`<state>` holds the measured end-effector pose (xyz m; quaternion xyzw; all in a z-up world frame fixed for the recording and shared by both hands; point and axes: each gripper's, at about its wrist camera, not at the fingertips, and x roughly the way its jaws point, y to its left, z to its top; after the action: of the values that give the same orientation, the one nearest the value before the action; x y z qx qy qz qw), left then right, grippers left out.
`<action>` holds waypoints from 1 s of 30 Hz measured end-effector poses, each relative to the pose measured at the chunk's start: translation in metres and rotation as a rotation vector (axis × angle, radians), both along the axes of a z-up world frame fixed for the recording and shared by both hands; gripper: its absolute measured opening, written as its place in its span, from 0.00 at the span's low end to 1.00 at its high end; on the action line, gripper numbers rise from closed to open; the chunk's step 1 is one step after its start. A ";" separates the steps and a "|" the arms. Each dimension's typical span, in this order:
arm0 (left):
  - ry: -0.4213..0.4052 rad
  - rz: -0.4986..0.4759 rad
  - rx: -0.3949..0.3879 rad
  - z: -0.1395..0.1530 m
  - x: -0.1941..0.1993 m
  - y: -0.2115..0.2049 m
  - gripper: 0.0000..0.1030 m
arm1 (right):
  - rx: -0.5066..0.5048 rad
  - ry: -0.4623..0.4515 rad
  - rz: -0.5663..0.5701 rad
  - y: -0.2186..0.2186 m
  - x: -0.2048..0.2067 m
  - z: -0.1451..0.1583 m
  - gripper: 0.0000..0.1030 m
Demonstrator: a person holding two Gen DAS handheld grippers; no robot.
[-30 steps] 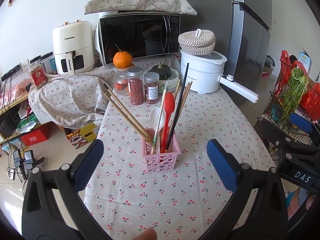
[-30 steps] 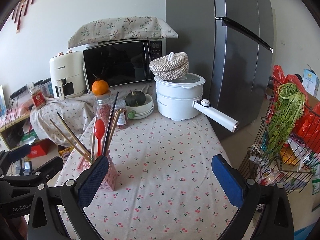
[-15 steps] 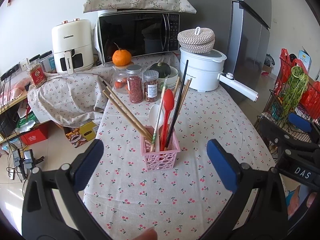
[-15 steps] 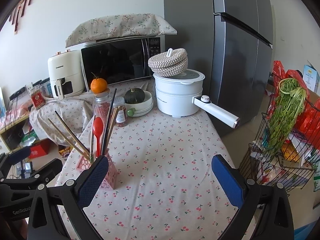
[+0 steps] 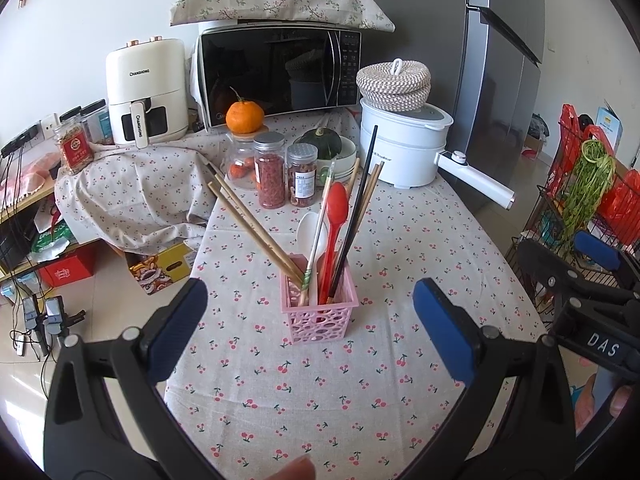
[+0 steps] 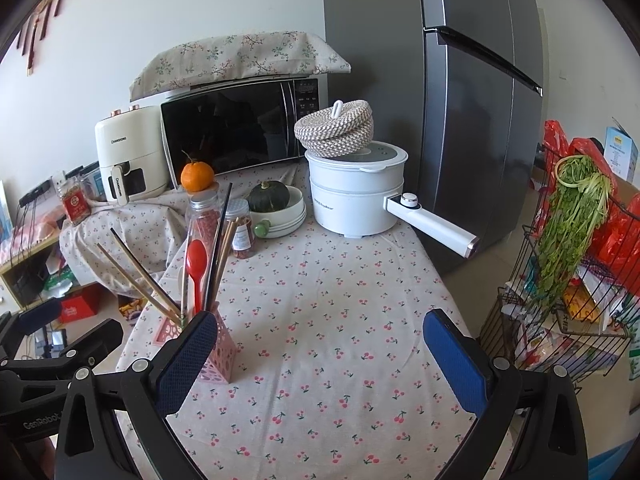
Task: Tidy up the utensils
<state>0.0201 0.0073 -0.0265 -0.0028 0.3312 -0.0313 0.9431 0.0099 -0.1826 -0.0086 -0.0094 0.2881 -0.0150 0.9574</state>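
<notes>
A pink perforated basket (image 5: 318, 312) stands on the cherry-print tablecloth (image 5: 360, 380). It holds wooden chopsticks (image 5: 252, 224) leaning left, a red spoon (image 5: 335, 216), a white spoon (image 5: 309, 228), a black chopstick (image 5: 356, 208) and more chopsticks. My left gripper (image 5: 310, 334) is open and empty, hovering in front of the basket. My right gripper (image 6: 320, 364) is open and empty over the cloth; the basket (image 6: 218, 354) sits at its left finger, with the red spoon (image 6: 196, 268) above.
Spice jars (image 5: 272, 176), an orange (image 5: 245, 117), a squash in bowls (image 5: 324, 144), a white pot (image 5: 404, 148), a microwave (image 5: 280, 72) and an air fryer (image 5: 146, 88) stand at the back. A fridge (image 6: 460, 100) and a wire rack with greens (image 6: 568, 248) are on the right.
Both grippers have drawn back and risen slightly, so the basket looks a little farther away. Nothing on the table has moved.
</notes>
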 end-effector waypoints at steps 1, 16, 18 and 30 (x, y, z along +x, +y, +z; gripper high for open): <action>-0.002 0.001 -0.001 0.000 0.000 0.000 0.99 | 0.001 -0.001 -0.001 0.000 0.000 0.000 1.00; -0.016 0.005 -0.010 0.004 -0.002 0.001 0.99 | 0.002 -0.003 -0.011 0.001 0.000 -0.001 1.00; -0.016 0.004 -0.010 0.004 -0.002 0.001 0.99 | 0.002 -0.002 -0.011 0.001 0.000 -0.001 1.00; -0.007 0.002 -0.005 0.003 -0.002 -0.001 0.99 | 0.008 0.005 -0.015 -0.001 0.001 -0.003 1.00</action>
<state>0.0179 0.0065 -0.0234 -0.0055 0.3279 -0.0311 0.9442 0.0105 -0.1832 -0.0117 -0.0037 0.2908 -0.0210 0.9565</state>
